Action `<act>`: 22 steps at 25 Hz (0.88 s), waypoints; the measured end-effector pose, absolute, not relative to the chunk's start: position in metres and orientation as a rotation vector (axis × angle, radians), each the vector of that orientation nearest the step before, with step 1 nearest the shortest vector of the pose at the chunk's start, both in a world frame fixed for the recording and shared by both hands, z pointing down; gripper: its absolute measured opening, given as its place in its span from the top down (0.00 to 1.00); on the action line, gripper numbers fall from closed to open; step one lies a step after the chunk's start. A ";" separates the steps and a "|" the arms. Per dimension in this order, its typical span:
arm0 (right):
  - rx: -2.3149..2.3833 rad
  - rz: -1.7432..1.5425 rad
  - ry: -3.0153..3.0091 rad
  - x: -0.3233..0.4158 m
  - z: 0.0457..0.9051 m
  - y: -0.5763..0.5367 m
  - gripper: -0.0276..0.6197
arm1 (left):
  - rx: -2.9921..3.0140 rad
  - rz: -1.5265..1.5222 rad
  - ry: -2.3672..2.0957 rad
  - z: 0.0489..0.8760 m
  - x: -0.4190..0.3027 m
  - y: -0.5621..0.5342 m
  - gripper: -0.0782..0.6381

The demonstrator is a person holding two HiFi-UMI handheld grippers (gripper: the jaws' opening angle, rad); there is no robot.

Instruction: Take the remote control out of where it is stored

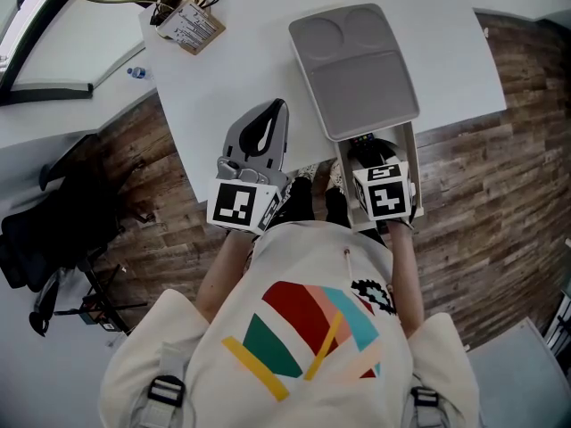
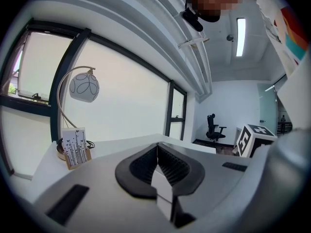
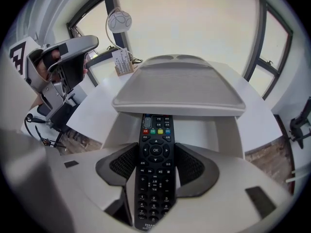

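Observation:
A black remote control (image 3: pixel 155 144) lies lengthwise in an open white drawer (image 3: pixel 223 135) under a grey tray (image 3: pixel 180 91). My right gripper (image 3: pixel 156 165) is shut on it, one pad against each long side, near the OK button. The far end of the remote is hidden below the tray. In the head view the right gripper (image 1: pixel 368 160) reaches into the drawer (image 1: pixel 409 145) at the table's near edge, and only a bit of the remote (image 1: pixel 360 141) shows. My left gripper (image 1: pixel 275 110) rests on the white table beside the tray, shut and holding nothing (image 2: pixel 156 166).
The grey tray (image 1: pixel 357 69) covers the table's right part. A printed card stand (image 1: pixel 189 27) with cables and a lamp (image 2: pixel 83 87) sit at the far left. A black office chair (image 1: pixel 62 212) stands on the wooden floor to the left.

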State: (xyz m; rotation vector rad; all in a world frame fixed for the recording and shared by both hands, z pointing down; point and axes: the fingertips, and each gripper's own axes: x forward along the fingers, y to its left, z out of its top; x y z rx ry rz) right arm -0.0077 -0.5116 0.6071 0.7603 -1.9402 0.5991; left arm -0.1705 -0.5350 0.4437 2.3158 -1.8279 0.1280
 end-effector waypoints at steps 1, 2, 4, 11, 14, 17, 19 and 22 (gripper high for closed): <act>0.763 0.598 -1.939 -0.007 0.604 -0.512 0.58 | 2.315 0.125 -1.832 0.443 -0.171 -0.535 0.88; 0.764 0.597 -1.936 -0.006 0.601 -0.512 0.58 | 2.314 0.122 -1.836 0.442 -0.171 -0.534 0.88; 0.760 0.602 -1.925 -0.003 0.594 -0.509 0.58 | 2.313 0.117 -1.840 0.441 -0.172 -0.533 0.88; 0.763 0.616 -1.897 0.012 0.577 -0.491 0.58 | 2.329 0.113 -1.830 0.438 -0.167 -0.528 0.88; 0.760 0.618 -1.888 0.017 0.572 -0.486 0.58 | 2.347 0.105 -1.820 0.435 -0.163 -0.532 0.88; 0.766 0.631 -1.890 0.024 0.565 -0.480 0.58 | 2.371 0.099 -1.808 0.430 -0.157 -0.537 0.88; 0.789 0.636 -1.902 0.029 0.557 -0.478 0.58 | 2.392 0.096 -1.796 0.428 -0.151 -0.540 0.88; 0.861 0.655 -1.969 0.034 0.538 -0.484 0.58 | 2.421 0.090 -1.776 0.423 -0.142 -0.544 0.88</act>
